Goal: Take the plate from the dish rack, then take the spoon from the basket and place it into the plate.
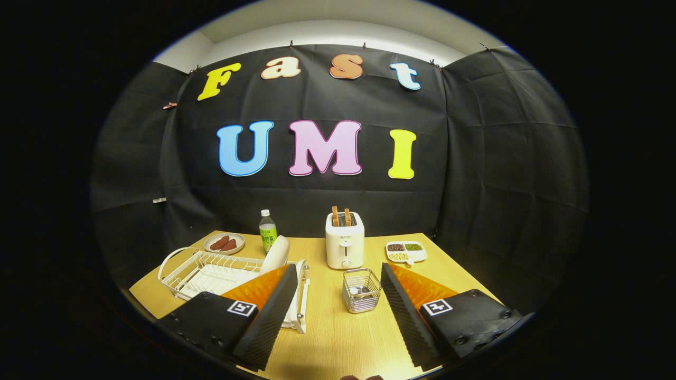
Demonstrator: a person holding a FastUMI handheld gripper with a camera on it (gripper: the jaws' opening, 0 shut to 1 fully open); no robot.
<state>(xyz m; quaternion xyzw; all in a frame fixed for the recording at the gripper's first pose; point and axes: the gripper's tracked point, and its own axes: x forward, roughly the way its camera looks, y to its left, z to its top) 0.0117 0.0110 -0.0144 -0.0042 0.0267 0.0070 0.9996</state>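
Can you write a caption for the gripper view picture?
Open gripper above the table, wire basket between its fingers, plate upright in the dish rack.

Left claw finger [264, 316] covers the dish rack's [179, 269] near right corner and the plate's [275, 254] lower part. Spoon in basket [361, 290] too small to make out. Divided dish [405, 252] contents unclear.

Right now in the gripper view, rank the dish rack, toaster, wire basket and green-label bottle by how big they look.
1. dish rack, largest
2. toaster
3. wire basket, though it sits nearer the open claw
4. green-label bottle, smallest and farthest back
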